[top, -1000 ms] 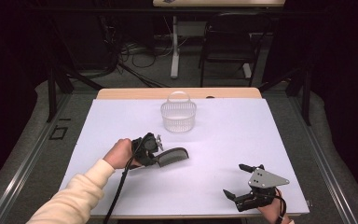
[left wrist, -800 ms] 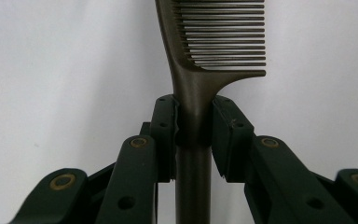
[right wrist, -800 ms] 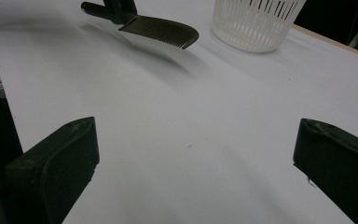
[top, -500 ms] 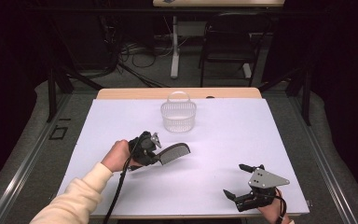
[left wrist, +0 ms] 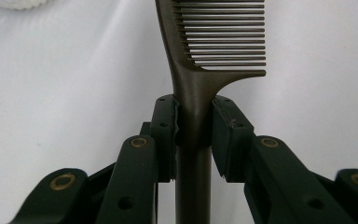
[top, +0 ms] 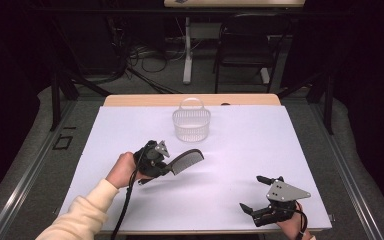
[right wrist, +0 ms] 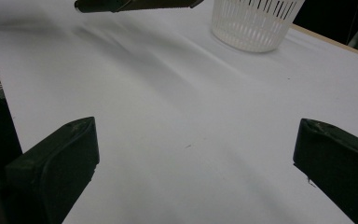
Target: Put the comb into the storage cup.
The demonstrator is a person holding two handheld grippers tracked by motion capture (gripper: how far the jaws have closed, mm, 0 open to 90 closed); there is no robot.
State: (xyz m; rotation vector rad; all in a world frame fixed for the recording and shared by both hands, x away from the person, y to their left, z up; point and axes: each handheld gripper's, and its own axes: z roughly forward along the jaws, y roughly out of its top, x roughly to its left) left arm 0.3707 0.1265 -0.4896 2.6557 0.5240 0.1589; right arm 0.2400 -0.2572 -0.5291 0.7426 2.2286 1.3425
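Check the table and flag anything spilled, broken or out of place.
Nothing stands out. The white basket stands upright on the white table cover, the comb looks whole with even teeth, gripped squarely by its handle in the left gripper, and the right gripper sits open near the front edge.

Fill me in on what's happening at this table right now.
A person works at a white-covered table with tongs in each hand. The left tongs are shut on the handle of a dark comb, held clear of the surface with its teeth end pointing toward the white slatted basket at the far side. The right tongs sit open near the front right edge, holding nothing. I cannot see into the basket well enough to judge its contents.
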